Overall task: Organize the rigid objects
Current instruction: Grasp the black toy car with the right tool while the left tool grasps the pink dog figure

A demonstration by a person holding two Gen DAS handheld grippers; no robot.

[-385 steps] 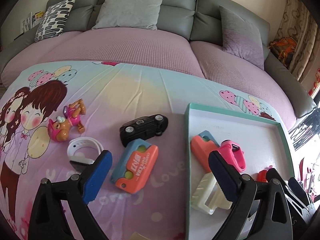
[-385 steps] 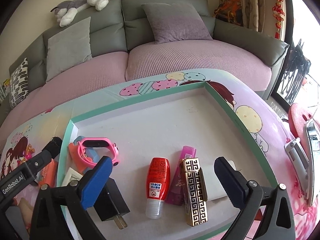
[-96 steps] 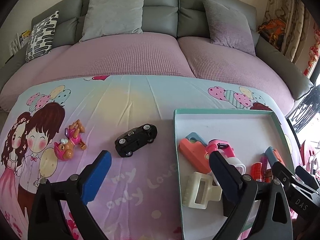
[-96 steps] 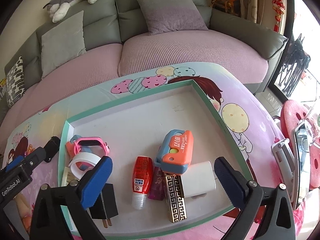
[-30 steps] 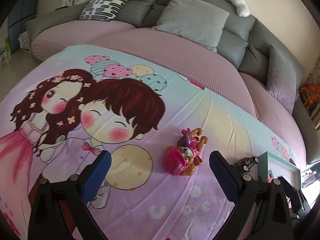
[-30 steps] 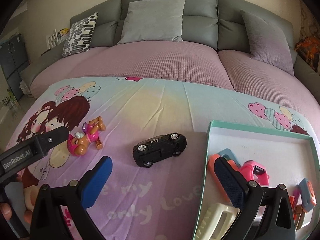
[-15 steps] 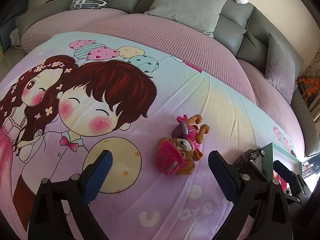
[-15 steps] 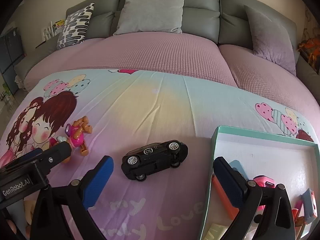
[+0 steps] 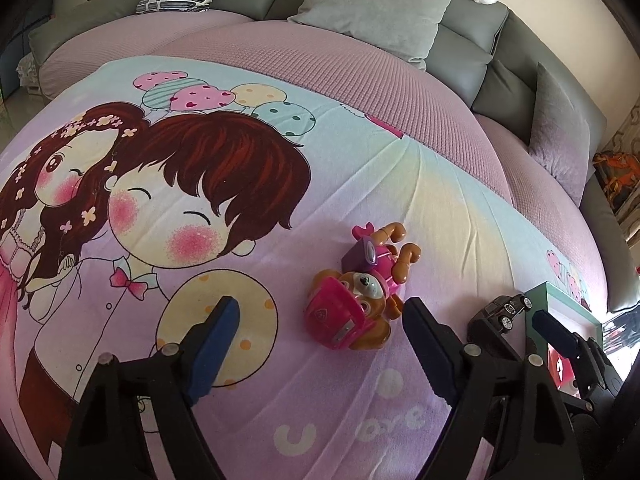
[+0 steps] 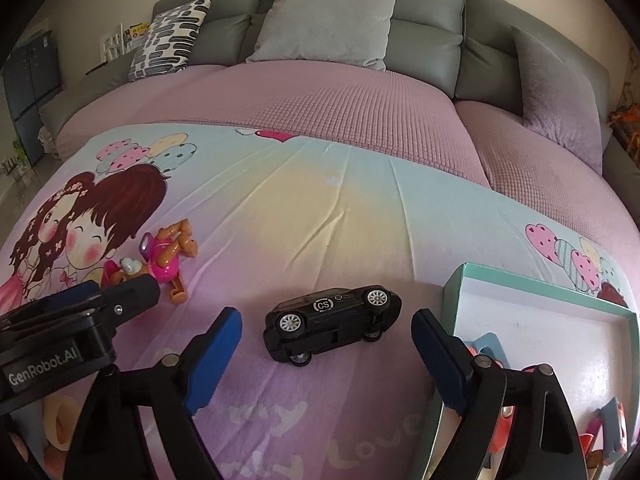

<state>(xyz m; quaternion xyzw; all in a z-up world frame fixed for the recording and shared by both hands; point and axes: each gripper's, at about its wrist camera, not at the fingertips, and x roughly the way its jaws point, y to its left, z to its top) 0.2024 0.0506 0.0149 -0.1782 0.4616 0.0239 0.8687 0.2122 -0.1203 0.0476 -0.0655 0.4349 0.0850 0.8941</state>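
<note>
A pink and orange toy dog (image 9: 360, 292) lies on the cartoon-print cloth, just ahead of my left gripper (image 9: 320, 344) and between its fingertips' line; the jaws are closing and the pads stand clear of it. A black toy car (image 10: 332, 320) lies on its side straight ahead of my right gripper (image 10: 326, 352), whose jaws are also closing without touching it. The toy dog (image 10: 164, 260) and the left gripper's black body (image 10: 80, 320) show at the left of the right wrist view. The car (image 9: 500, 312) shows at the right of the left wrist view.
A teal-rimmed white tray (image 10: 464, 280) with several small items stands right of the car. The right gripper's fingers (image 9: 560, 336) reach in beside the tray (image 9: 560, 296). A pink-covered grey sofa (image 10: 320, 100) with cushions lies behind the table.
Both grippers have come lower and closer to their toys, so the dog and the car look larger. Both pairs of jaws have narrowed a little.
</note>
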